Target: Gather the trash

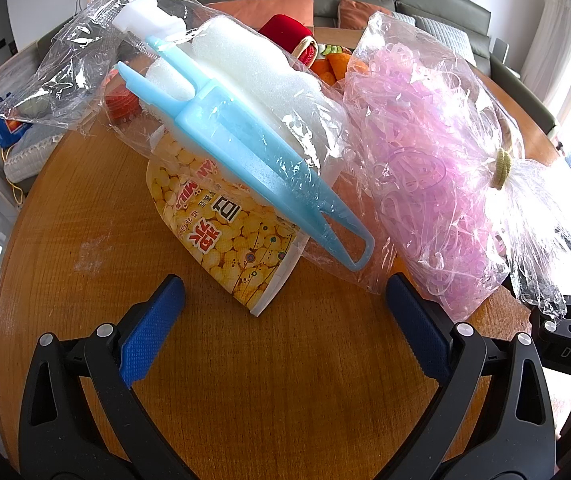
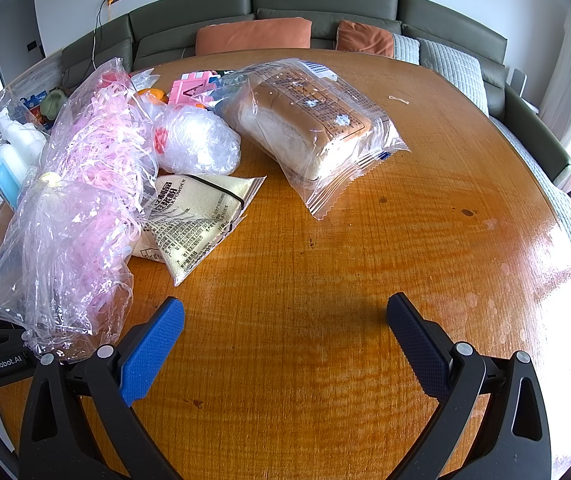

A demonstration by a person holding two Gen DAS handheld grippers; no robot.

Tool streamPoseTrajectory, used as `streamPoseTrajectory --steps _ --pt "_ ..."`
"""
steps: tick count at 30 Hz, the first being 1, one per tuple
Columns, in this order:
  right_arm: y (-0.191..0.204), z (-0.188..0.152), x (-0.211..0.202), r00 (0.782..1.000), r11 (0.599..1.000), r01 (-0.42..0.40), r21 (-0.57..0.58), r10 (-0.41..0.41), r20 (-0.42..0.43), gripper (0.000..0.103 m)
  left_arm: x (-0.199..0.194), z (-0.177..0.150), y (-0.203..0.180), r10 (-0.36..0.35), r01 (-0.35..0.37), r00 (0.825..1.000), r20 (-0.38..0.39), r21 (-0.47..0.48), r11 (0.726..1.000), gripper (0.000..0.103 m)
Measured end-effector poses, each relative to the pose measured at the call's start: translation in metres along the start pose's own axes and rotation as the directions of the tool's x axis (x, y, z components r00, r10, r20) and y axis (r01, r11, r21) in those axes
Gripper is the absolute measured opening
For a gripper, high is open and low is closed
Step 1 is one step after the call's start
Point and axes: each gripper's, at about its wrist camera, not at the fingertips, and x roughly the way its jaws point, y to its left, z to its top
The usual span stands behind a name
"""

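My left gripper is open and empty, just short of a yellow snack packet. A clear bag with a blue-handled sponge brush leans over that packet. A clear bag of pink plastic strips lies to its right and also shows in the right wrist view. My right gripper is open and empty above the bare wooden table. Ahead of it lie a cream milk-powder pouch, a crumpled clear wrap and a bagged bread loaf.
A pink block toy and an orange item sit behind the pile. A red object and orange snacks lie at the far side. A green sofa with orange cushions runs behind the table.
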Motion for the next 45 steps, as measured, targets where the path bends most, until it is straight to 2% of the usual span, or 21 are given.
streamPoseTrajectory --steps 45 --pt "-0.0012 0.0009 0.0002 1.0 1.0 0.001 0.004 -0.001 0.001 0.101 0.0015 0.0023 0.0032 -0.009 0.009 1.0 0.0 0.018 1.0 0.097"
